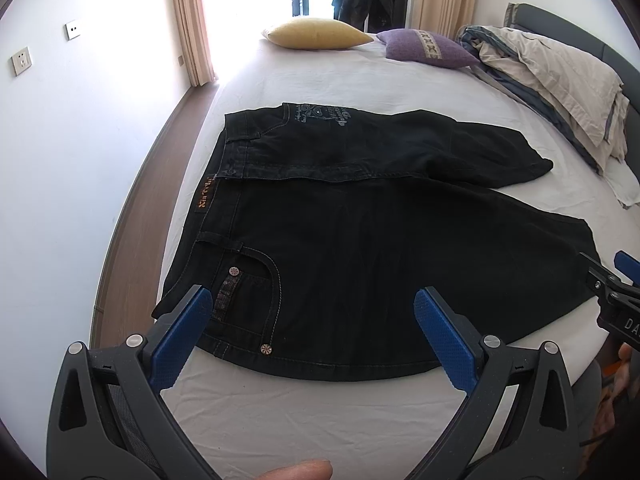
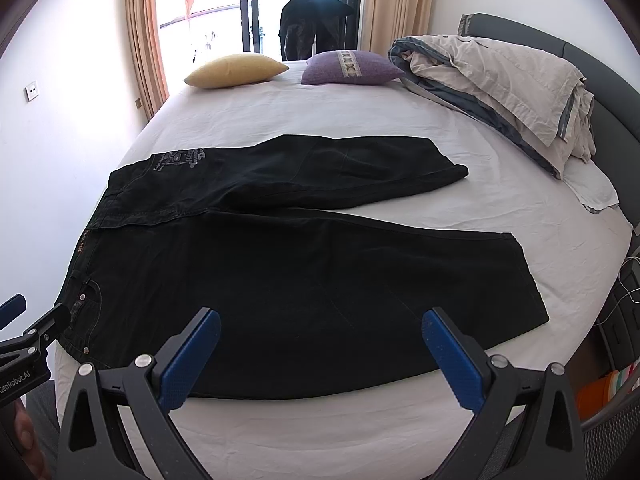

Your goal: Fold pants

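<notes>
Across the white bed (image 1: 304,80) black pants (image 1: 360,240) lie spread flat, waistband to the left, both legs running right, the far leg angled away from the near one. Left claw (image 1: 312,332) hovers wide over the near pocket corner, holding nothing; right claw (image 2: 320,352) hangs wide over the near leg, also empty. Far off sit a yellow pillow (image 2: 236,70), a purple pillow (image 2: 352,67) and a rumpled duvet (image 2: 500,84) against the headboard (image 2: 592,80) at right. Only the right view shows cables (image 2: 628,280) beside the bed; only the left shows two wall sockets (image 1: 22,61).
</notes>
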Available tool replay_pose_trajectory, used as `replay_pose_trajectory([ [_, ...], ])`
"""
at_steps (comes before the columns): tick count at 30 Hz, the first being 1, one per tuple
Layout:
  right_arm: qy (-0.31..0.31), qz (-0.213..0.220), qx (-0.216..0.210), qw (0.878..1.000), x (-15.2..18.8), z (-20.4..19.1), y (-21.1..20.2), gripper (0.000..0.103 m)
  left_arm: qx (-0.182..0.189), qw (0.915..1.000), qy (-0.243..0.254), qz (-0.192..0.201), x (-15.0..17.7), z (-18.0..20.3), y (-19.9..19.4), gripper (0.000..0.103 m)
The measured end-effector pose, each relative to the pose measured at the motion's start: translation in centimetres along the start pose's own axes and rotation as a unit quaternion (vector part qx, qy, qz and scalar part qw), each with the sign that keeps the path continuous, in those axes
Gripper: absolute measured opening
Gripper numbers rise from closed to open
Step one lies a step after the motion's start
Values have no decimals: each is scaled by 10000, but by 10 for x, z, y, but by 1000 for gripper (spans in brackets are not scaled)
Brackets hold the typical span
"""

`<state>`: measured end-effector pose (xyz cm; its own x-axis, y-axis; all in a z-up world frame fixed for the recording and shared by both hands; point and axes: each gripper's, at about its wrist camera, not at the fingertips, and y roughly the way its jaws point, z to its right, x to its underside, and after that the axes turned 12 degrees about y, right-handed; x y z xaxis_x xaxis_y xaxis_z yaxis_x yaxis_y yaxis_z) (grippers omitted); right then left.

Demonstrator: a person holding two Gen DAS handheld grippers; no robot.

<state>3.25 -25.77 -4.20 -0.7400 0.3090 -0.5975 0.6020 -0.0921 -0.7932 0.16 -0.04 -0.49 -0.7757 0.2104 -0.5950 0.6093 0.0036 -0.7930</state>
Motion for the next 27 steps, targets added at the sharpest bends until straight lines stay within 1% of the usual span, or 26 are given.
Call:
replay_pose_trajectory([
  [27,3,-18,1,10000,1,-1,-1,103,12,10000,-3,2,2,0,0,103],
])
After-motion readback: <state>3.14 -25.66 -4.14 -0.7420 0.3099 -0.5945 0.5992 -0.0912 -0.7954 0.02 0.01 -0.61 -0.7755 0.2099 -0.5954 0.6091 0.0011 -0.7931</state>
